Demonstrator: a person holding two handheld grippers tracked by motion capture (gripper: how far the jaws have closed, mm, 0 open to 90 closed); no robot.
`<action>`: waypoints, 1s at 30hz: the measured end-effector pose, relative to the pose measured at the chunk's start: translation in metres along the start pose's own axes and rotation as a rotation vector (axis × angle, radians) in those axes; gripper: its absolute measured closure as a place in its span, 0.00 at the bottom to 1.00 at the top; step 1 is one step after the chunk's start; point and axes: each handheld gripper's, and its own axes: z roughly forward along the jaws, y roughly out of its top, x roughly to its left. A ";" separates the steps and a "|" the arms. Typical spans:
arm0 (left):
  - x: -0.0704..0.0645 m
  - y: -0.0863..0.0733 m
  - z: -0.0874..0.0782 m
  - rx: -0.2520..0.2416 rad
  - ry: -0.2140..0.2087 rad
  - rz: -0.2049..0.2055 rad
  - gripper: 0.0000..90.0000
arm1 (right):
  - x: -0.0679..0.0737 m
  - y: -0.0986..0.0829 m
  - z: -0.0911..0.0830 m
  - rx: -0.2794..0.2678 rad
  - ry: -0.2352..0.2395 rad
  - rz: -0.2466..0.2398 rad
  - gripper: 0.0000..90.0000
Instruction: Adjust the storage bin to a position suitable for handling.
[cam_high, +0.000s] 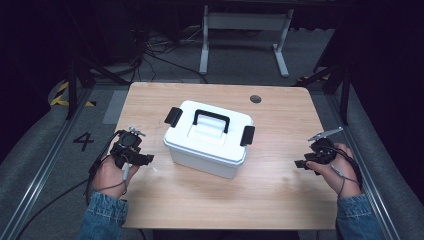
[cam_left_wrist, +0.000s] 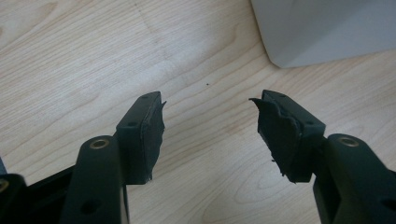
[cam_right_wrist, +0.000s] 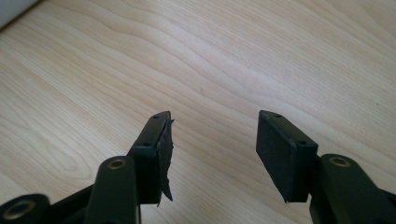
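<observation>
- In the high view we see a white storage box (cam_high: 207, 140) at the centre of the frame, resting on a wooden table (cam_high: 280, 190); its lid carries a black handle (cam_high: 211, 120) on top and a black latch (cam_high: 173, 116) at each end.
- We hold the left gripper (cam_high: 147, 159) at the lower left of that frame, just beside the box but apart from it.
- In the left gripper view its jaws stand spread wide with bare wood between them, so it is released; a grey-white corner of the box (cam_left_wrist: 322, 30) fills the upper right of that frame.
- The right gripper (cam_high: 300, 163) sits at the right of the high view, well apart from the box.
- In the right gripper view we see its jaws spread wide over the table (cam_right_wrist: 233, 60), grasping nothing.
</observation>
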 end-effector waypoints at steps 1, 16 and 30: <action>0.000 -0.001 0.000 -0.007 0.004 0.002 0.46 | 0.001 0.001 -0.001 -0.007 0.006 -0.004 0.51; -0.019 -0.032 -0.003 -0.133 -0.057 -0.029 0.44 | 0.014 0.010 -0.012 -0.017 0.036 -0.105 0.60; -0.026 -0.057 0.000 -0.206 -0.113 -0.052 0.45 | 0.017 0.024 -0.028 -0.057 0.065 -0.129 0.59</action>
